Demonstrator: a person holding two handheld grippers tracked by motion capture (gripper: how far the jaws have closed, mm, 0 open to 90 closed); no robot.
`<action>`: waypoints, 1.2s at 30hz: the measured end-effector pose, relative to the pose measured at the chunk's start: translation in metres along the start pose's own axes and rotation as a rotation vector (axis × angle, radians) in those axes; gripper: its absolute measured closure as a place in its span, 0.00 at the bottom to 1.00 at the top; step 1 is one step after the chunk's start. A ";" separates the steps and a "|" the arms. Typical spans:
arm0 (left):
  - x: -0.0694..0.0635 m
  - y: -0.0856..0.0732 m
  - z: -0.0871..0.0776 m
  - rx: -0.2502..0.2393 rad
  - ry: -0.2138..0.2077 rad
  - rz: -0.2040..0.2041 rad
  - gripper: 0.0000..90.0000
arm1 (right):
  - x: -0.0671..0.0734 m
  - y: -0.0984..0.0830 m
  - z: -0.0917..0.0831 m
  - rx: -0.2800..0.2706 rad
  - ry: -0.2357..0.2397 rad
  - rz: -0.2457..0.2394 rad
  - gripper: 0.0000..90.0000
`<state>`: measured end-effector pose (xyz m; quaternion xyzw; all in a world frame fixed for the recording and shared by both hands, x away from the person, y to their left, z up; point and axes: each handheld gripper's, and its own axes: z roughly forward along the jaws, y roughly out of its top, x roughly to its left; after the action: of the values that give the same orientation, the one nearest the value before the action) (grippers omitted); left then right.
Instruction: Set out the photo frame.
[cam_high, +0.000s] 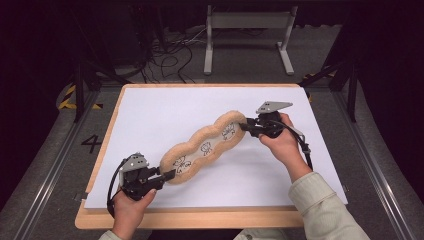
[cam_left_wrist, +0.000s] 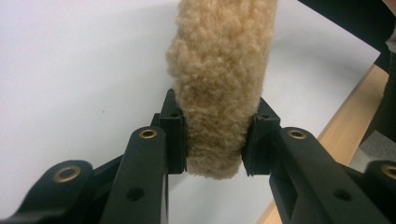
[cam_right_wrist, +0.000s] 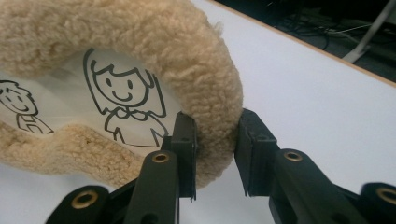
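A long tan fleece cushion (cam_high: 205, 147) with a white panel of cartoon figures lies slantwise on the white sheet (cam_high: 165, 107). My left gripper (cam_high: 172, 174) is shut on its near-left end; in the left gripper view both pads press into the fleece (cam_left_wrist: 219, 84). At the far-right end, my right gripper (cam_high: 243, 125) is shut on the fleece rim. The right gripper view shows that rim (cam_right_wrist: 205, 70) pinched between the pads, beside a drawn smiling figure (cam_right_wrist: 123, 100). A hand holds each gripper.
The white sheet covers a wooden board (cam_high: 185, 217), whose edge shows at the front. Beyond the board, a grey metal frame (cam_high: 247, 20) and loose cables (cam_high: 170, 55) lie on the floor. A painted number 4 (cam_high: 91, 143) marks the floor at left.
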<state>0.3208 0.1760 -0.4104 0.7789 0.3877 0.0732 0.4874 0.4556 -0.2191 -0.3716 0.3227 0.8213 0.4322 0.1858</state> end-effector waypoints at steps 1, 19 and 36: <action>0.003 0.004 0.002 -0.006 0.011 0.016 0.75 | 0.001 -0.002 -0.004 -0.011 -0.011 0.007 0.79; 0.021 0.025 0.018 -0.040 0.091 0.007 0.74 | 0.025 -0.027 -0.045 -0.043 -0.138 0.047 0.77; 0.032 0.043 0.054 -0.032 0.071 0.127 0.74 | 0.050 -0.066 -0.051 -0.045 -0.078 0.038 1.00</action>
<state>0.3927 0.1504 -0.4114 0.7910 0.3532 0.1376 0.4803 0.3661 -0.2421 -0.3991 0.3507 0.7971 0.4412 0.2166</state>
